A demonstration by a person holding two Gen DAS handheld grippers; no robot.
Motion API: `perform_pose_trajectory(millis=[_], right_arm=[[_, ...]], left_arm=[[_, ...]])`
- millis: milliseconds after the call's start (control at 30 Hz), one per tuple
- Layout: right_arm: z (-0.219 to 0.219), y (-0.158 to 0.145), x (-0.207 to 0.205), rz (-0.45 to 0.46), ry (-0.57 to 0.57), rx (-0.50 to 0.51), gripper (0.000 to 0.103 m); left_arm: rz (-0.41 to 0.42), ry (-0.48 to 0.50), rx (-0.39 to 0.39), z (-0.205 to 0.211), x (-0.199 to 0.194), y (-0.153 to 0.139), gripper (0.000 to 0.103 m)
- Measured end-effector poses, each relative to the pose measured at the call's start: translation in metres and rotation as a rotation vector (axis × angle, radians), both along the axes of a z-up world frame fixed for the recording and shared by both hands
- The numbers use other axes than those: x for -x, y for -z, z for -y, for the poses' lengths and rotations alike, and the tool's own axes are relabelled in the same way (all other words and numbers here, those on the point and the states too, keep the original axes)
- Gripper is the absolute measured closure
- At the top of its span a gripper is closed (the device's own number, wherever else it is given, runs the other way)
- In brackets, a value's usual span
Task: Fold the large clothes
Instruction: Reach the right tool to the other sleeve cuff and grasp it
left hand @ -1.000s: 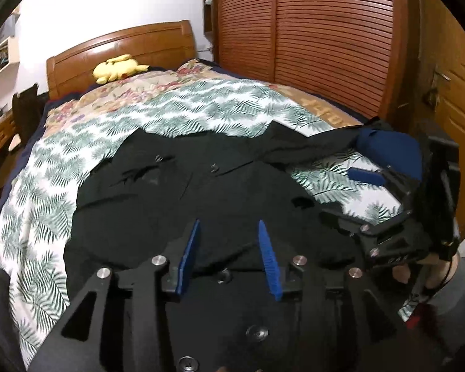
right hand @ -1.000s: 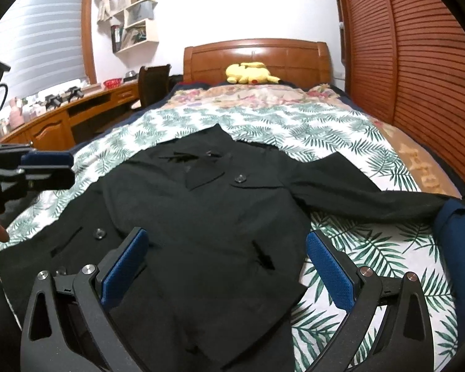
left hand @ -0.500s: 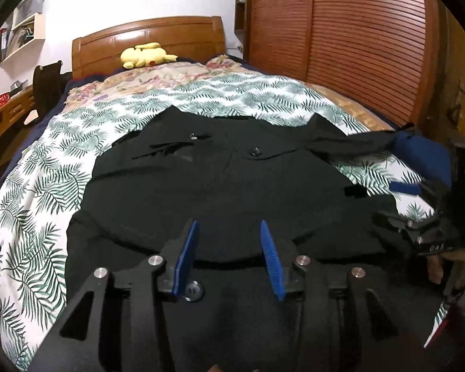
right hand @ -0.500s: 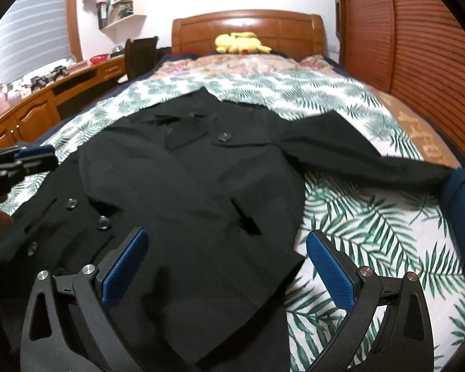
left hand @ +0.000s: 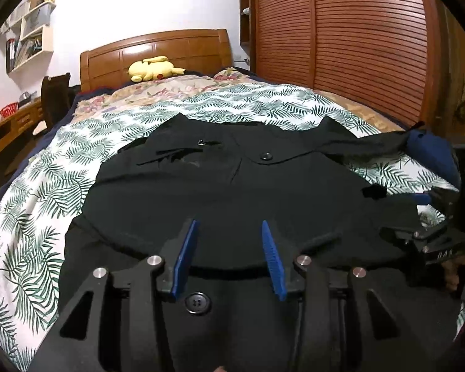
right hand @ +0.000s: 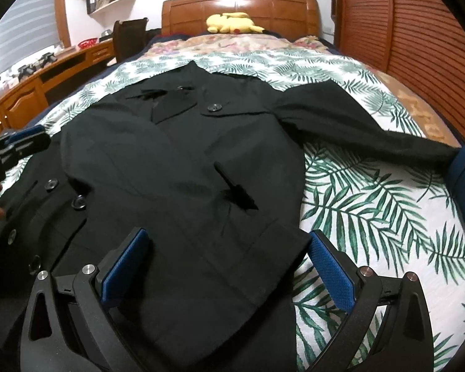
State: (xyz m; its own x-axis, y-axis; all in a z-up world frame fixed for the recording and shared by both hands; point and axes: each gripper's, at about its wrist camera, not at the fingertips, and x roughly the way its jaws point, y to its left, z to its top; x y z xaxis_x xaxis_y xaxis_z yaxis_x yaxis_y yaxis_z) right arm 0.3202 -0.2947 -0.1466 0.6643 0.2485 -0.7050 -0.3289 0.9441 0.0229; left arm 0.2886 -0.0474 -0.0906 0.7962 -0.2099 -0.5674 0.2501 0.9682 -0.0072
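Left gripper (left hand: 229,248) part open above coat (right hand: 183,167) hem, pinching nothing. Right gripper (right hand: 229,266) spread wide over coat's lower corner (contact unclear). Coat flat on bed (right hand: 372,204). No legible writing.

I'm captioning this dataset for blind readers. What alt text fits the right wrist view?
A black coat lies spread, front up, on a leaf-print bedspread, one sleeve stretched to the right. The right hand-held gripper is open above the coat's near hem; the left hand-held gripper shows at the left edge. A yellow plush sits by the headboard.
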Motion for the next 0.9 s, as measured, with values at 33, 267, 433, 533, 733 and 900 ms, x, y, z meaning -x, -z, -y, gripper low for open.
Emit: perform_pose_trajectory(millis=[33, 267, 433, 533, 733, 900], right_arm=[[0.001, 0.001, -0.001, -0.007, 0.004, -0.003, 0.0], [0.008, 0.006, -0.003, -0.026, 0.032, -0.036, 0.0], [0.017, 0.004, -0.002, -0.026, 0.08, -0.064, 0.0], [0.017, 0.004, -0.002, -0.03, 0.09, -0.055, 0.0], [0.022, -0.016, 0.0, -0.022, 0.083, -0.04, 0.0], [0.06, -0.062, -0.006, 0.04, 0.085, 0.02, 0.0]], left_arm=[[0.0, 0.003, -0.001, 0.0, 0.001, 0.002, 0.061], [0.015, 0.012, 0.001, 0.003, 0.008, 0.01, 0.061], [0.025, 0.032, -0.026, 0.01, 0.01, 0.011, 0.061], [0.038, 0.045, -0.038, 0.013, 0.013, 0.009, 0.061], [0.032, 0.058, -0.035, 0.015, 0.013, 0.009, 0.061], [0.031, 0.069, -0.039, 0.019, 0.013, 0.009, 0.061]])
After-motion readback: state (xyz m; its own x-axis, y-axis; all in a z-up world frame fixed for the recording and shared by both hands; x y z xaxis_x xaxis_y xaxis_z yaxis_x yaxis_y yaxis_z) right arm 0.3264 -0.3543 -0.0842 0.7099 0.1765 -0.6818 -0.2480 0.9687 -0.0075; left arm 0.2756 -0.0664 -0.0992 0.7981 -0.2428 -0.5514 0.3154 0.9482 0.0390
